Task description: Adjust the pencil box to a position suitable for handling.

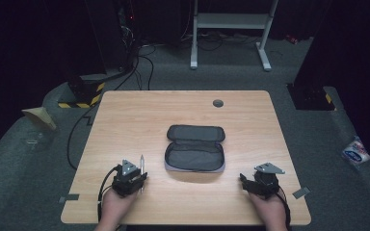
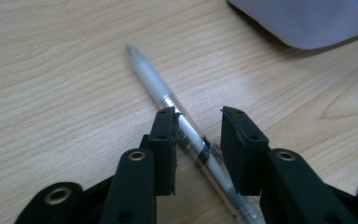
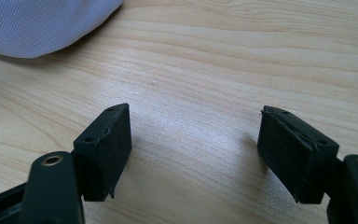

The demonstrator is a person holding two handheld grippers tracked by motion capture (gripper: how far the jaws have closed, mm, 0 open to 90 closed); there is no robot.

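Here the pen lay on the table between the jaws of the left gripper, running slantwise from beneath the jaws out ahead and to their left, its tip pointing away from the gripper; it was a slim pen with a frosted, translucent grip section, a clear barrel with dark print and a black band, and a pale rounded end nearest the camera. The left gripper's jaws stood partly spread, one on either side of the barrel, the left one just touching or almost touching it and the right one clear of it, so the pen was not yet pinched. The jaws themselves were matte black blocks with small screw holes, on black arms with brass-coloured rivets. In the high view the pen showed as a thin pale stick rising just ahead of the left gripper. The right gripper hovered over bare wood with its jaws spread wide, holding nothing. Ahead of both grippers, and between them, lay an open pencil case of grey woven fabric, oval with a zip around its rim; its soft grey corner showed ahead and right of the left jaws, well clear of the pen. The table was light wood-grain laminate, smooth
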